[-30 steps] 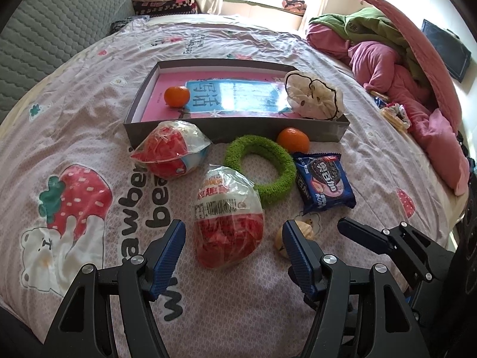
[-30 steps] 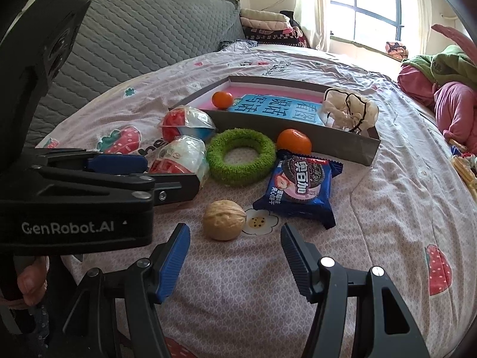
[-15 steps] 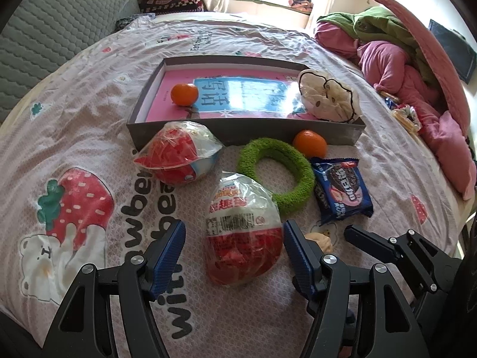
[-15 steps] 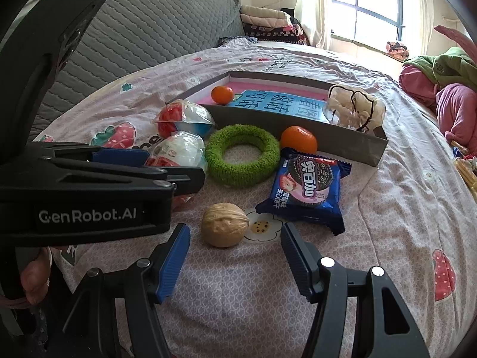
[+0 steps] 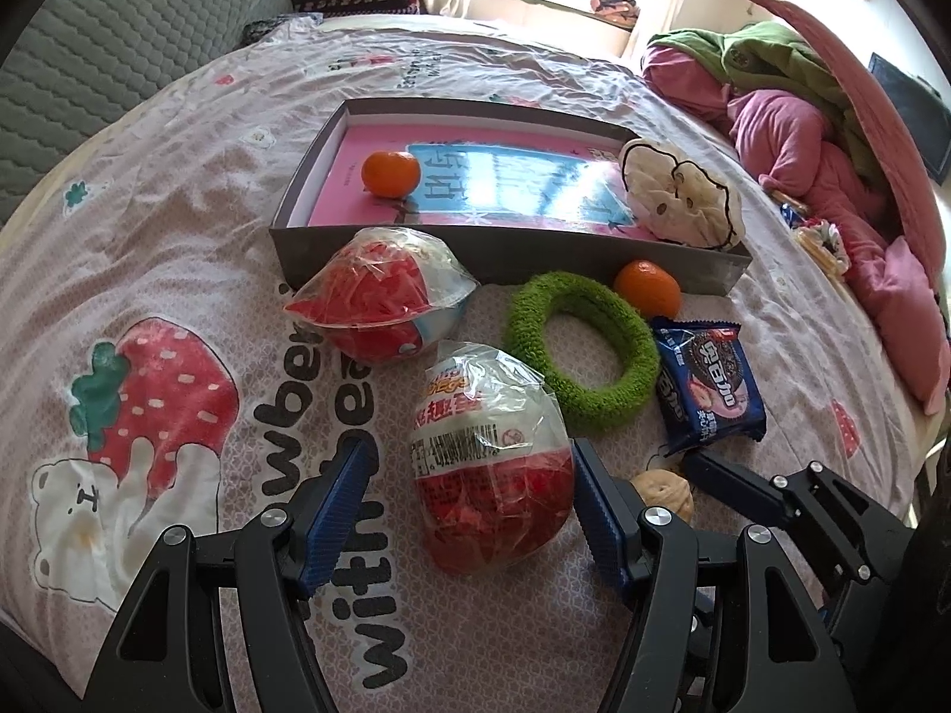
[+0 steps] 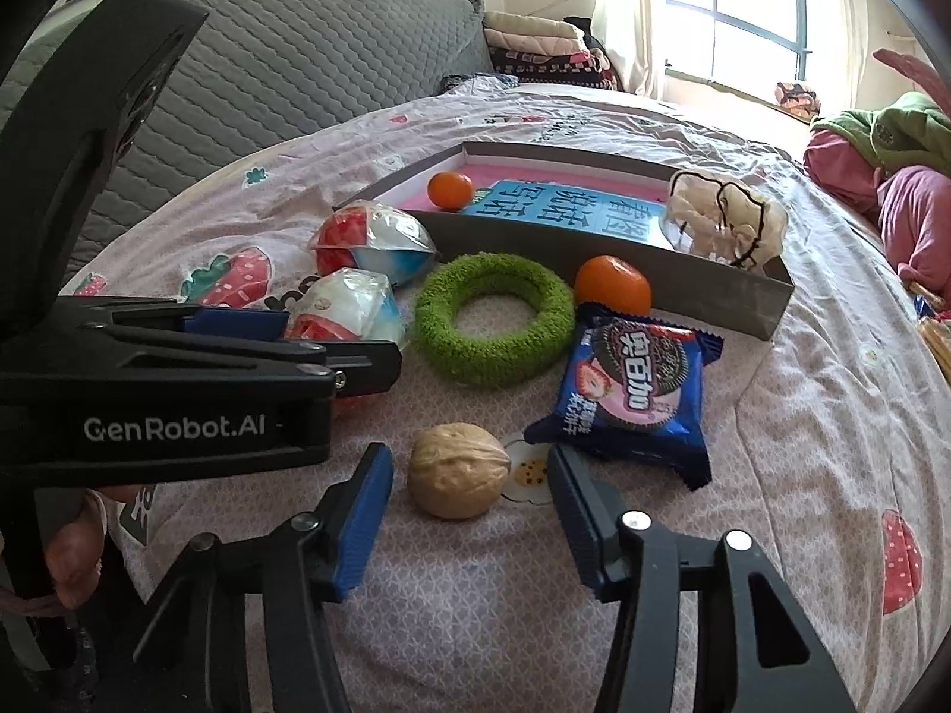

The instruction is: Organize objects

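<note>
My left gripper is open around a wrapped red-and-white toy egg lying on the bedspread. Its right pad sits close against the wrapper and the left pad stands apart. My right gripper straddles a walnut. Its jaws are closing, with a gap still showing on both sides of the nut. The walnut also shows in the left wrist view, beside the right gripper's fingers. A grey box further back holds a book, an orange and a white plush.
In front of the box lie a second wrapped toy egg, a green fuzzy ring, a loose orange and a blue cookie packet. Pink and green bedding is piled at the right. A grey quilted headboard stands at the far left.
The toy egg now sits a little deeper between the left fingers. The right jaws have narrowed, and the walnut has come in between their tips.
</note>
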Available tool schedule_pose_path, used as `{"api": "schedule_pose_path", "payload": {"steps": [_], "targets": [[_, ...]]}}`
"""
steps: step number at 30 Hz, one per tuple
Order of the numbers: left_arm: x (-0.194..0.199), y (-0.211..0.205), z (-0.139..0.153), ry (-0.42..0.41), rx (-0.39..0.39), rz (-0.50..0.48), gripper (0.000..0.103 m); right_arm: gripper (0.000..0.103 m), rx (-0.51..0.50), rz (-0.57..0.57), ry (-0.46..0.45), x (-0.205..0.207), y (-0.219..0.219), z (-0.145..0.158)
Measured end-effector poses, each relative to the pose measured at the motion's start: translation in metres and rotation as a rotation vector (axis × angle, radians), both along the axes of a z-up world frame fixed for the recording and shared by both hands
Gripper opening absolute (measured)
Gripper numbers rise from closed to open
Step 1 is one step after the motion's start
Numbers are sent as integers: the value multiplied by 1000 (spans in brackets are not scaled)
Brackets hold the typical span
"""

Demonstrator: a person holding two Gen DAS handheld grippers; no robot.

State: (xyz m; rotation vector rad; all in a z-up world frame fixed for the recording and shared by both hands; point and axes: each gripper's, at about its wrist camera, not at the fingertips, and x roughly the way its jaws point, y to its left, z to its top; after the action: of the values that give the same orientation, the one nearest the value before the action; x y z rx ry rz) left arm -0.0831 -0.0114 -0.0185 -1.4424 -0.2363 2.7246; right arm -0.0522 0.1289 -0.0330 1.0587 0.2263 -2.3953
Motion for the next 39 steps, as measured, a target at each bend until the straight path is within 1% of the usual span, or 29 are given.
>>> {"api": "schedule_pose_path", "payload": {"steps": [8,12,16,22,25,28,31,33,39], "targets": [[-6,-3,-2,-7,23,22,69,48,4,28,2,-1,-8,-4],[-11,-3,-4,-19,17,41,69,47,3,31,-4,-4,-11,-6],[-17,-4,-8,-33,21,60,69,41,-2,32,-4,-5,-11,-7],[-20,-5,-12,-26,24,66,69,34,-6,29,-2,-7,-8,-8],[-20,-6,-12,-12,29,58,69,34,-17,33,-7,-7,-7,-7],[-19,-7,-13,-16,44,48,69,34,-23,38,-11,-7,-6,-7],[-18,-8,-13,-17,51,40,63,34,-27,42,-13,-6,-6,-7],[-17,-8,-13,-18,56,33,56,34,-32,44,-17,-6,-5,-6],[-8,-7,-12,-8,48,14,53,34,-48,50,-28,-5,-3,-5]]}}
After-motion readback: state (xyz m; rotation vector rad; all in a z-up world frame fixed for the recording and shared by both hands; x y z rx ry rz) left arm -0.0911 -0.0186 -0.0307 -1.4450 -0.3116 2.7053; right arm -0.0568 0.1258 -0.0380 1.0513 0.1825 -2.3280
